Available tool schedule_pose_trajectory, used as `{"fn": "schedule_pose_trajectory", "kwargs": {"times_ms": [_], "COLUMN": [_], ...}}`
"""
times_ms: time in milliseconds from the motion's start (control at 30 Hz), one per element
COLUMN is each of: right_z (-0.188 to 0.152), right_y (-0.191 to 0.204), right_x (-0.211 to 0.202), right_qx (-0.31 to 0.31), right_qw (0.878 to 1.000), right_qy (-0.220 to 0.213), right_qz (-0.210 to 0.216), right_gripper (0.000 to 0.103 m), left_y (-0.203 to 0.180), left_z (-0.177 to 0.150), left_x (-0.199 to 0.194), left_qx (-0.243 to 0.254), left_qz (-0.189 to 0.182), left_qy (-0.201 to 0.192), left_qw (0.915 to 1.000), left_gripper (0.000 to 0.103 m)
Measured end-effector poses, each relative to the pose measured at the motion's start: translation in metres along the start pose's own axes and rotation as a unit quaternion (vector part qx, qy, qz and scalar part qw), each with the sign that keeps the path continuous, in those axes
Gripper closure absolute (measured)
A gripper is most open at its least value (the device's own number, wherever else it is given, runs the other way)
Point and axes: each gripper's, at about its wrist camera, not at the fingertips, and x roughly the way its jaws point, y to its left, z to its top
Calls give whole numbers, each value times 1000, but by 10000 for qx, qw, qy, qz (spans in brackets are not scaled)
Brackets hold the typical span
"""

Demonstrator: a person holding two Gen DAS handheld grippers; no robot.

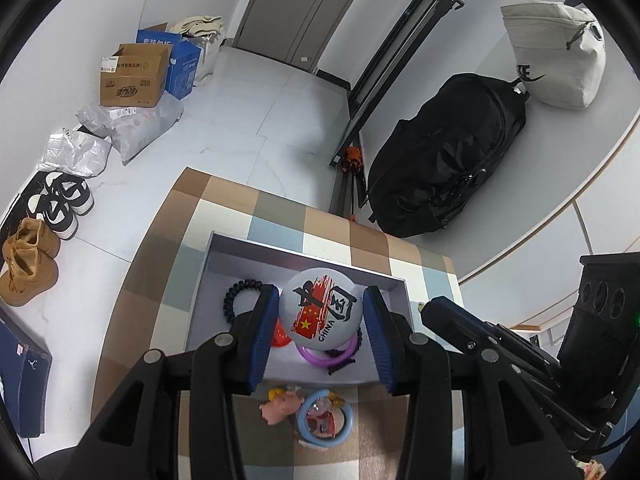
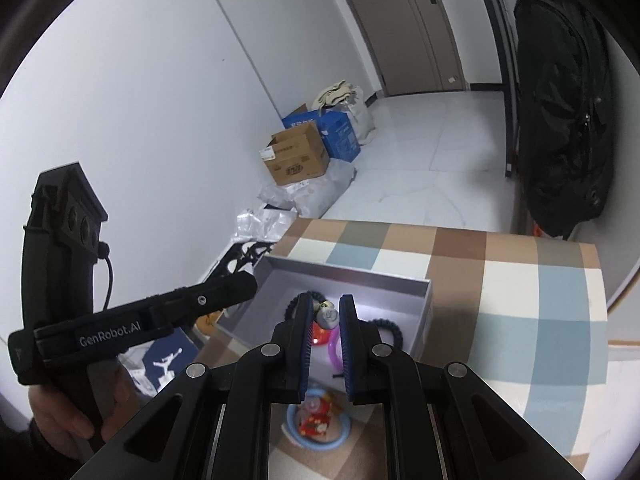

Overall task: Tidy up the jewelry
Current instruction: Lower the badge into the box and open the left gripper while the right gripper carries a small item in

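**A:** Left wrist view first: what is that round thing between the blue pads?

**B:** A white badge (image 1: pixel 321 309) printed with red flag art and the word CHINA. The left hand-held gripper (image 1: pixel 321 312) has its pads pressed on the badge's two edges, part-open to that width, and carries it face-up over the grey tray (image 1: pixel 224 264). I judge it is held by the rim so it can be set down flat inside.

**A:** What is already in the tray?

**B:** From left to right: a black coil hair tie (image 1: pixel 236 296), something red (image 1: pixel 280 334) mostly hidden under the badge, then a purple ring (image 1: pixel 320 356). So the free floor is mainly toward the far wall of the tray.

**A:** And outside the tray?

**B:** On the checked worktop (image 1: pixel 280 208), just on the near side of the tray, lie a small pink pig charm (image 1: pixel 280 404) and a blue ring with a red trinket (image 1: pixel 324 420). These still wait to be sorted, by my reading.

**A:** Now the right wrist view?

**B:** At its left a person's hand (image 2: pixel 60 420) grips the handle of the left tool. The right hand-held gripper (image 2: pixel 325 344) hangs over the tray's near edge, jaws nearly closed; I see nothing clamped between them, only tray contents beyond.

**A:** Anything in the way?

**B:** The two tools sit close, side by side, over one small tray, so they could knock together. Boxes, shoes and a black bag are well apart.
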Motion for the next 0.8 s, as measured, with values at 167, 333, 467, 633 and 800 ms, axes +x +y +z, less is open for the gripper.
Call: {"fn": "schedule_pose_trajectory", "kwargs": {"times_ms": [167, 333, 467, 633, 800], "right_z": [3, 1, 1, 0, -1], "right_y": [-11, -20, -25, -26, -31], "right_x": [11, 18, 21, 23, 26], "right_qx": [184, 311, 453, 546, 684], "right_qw": [9998, 9994, 9987, 9980, 9968], "right_qy": [54, 149, 211, 270, 368], "right_qz": [52, 96, 129, 171, 195], "right_gripper": [91, 91, 91, 91, 91], "left_y": [0, 1, 2, 0, 3], "left_z": [0, 3, 4, 2, 0], "left_x": [9, 15, 20, 26, 31], "left_qx": [-57, -104, -188, -103, -185], "left_qz": [-7, 46, 24, 116, 106], "left_qy": [118, 192, 258, 340, 448], "left_qw": [9999, 9997, 9995, 9993, 9988], "left_gripper": [65, 65, 65, 65, 65]}}
